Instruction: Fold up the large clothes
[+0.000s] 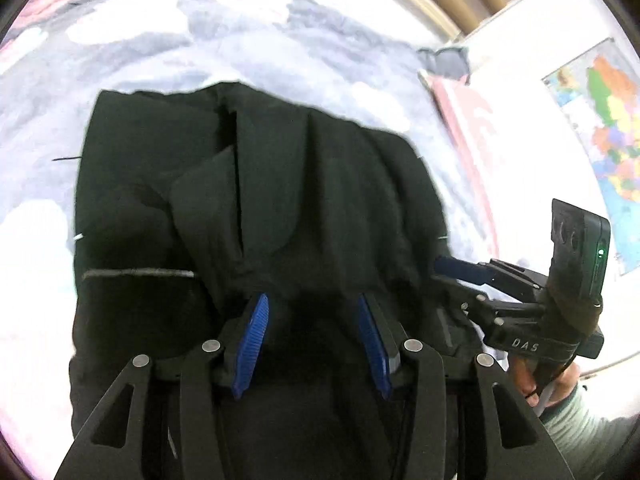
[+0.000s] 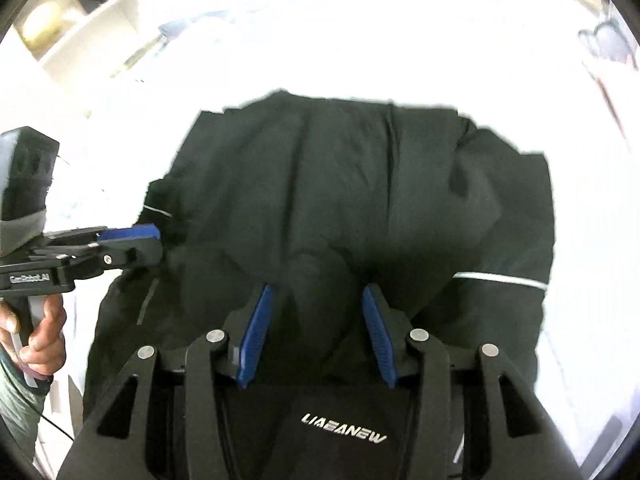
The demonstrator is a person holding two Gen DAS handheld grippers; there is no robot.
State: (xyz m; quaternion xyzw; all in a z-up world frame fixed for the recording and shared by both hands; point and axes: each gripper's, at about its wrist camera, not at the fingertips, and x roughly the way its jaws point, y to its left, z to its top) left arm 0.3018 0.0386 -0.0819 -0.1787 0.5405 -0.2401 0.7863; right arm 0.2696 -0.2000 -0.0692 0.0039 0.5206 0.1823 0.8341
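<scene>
Both grippers, left and right, spread over black jacket (bed around edges).

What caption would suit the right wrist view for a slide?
Right gripper over a bunched black jacket on a white bed, a fabric ridge between its blue pads.

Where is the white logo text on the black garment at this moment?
The logo appears only in the right wrist view, low in the middle, on the black garment just below the right gripper, between its two arms.
</scene>
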